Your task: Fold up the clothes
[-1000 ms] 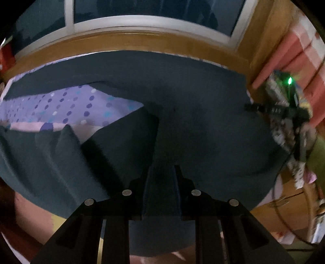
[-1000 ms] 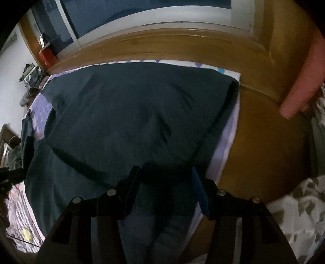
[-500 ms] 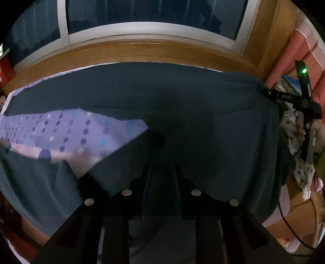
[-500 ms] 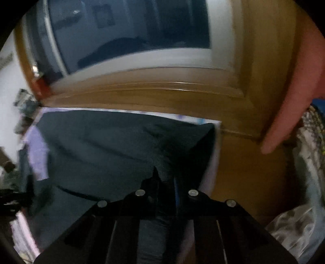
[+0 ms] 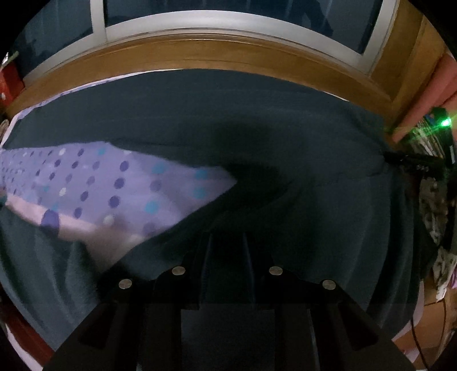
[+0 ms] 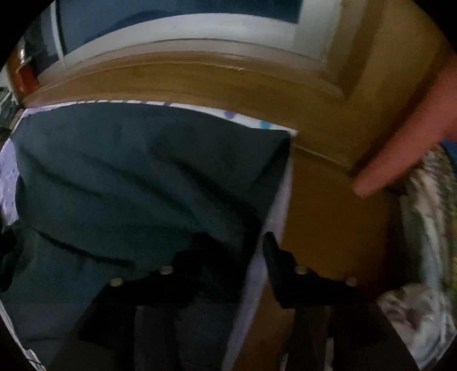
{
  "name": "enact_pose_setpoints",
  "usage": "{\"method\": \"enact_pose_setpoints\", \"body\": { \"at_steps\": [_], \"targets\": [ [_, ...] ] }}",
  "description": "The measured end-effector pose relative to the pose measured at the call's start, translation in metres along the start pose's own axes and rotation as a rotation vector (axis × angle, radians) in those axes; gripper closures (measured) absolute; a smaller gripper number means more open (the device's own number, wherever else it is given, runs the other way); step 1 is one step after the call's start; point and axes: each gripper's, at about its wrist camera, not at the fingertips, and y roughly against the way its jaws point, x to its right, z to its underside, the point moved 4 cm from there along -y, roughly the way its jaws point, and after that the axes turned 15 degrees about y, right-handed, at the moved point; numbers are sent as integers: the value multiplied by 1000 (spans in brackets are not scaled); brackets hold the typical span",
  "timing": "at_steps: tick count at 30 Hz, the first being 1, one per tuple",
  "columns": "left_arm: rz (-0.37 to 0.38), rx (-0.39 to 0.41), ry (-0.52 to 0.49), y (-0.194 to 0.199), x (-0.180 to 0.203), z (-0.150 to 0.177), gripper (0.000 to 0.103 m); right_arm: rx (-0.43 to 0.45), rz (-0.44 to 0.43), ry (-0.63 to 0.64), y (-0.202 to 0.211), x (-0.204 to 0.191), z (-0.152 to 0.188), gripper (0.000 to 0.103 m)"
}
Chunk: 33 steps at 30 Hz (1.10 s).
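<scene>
- The left claw (image 5: 227, 242) is pinched tight on a fold of the dark blue cloth (image 5: 257, 137), close to the near edge of the bed.
- The right claw (image 6: 234, 242) is letting go. Its jaws are opening, and the right edge of the dark blue cloth (image 6: 128, 177) lies between them, but the pads do not press on it.
- The cloth is spread wide over the bed and covers most of it. It reaches almost to the far edge.
- On the left side, a piece of the purple sheet with dots (image 5: 108, 182) shows where the cloth does not cover it.
- A thin strip of that sheet (image 6: 280, 205) also shows along the right edge of the bed.
- Behind the bed is a brown wooden ledge (image 5: 214, 54).
- Above the ledge is a window with a white frame (image 5: 228, 22).
- Far off to the right, a small green light (image 5: 445, 123) glows on the other claw.
</scene>
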Motion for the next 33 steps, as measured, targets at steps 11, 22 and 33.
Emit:
{"method": "enact_pose_setpoints", "body": {
  "at_steps": [11, 22, 33],
  "targets": [
    [29, 71, -16, 54, -72, 19, 82, 176, -57, -69, 102, -69, 9, 56],
    [116, 49, -163, 83, -175, -8, 82, 190, -215, -178, 78, -237, -50, 56],
    [149, 48, -179, 67, -215, -49, 82, 160, -201, -196, 76, -281, -73, 56]
  ]
}}
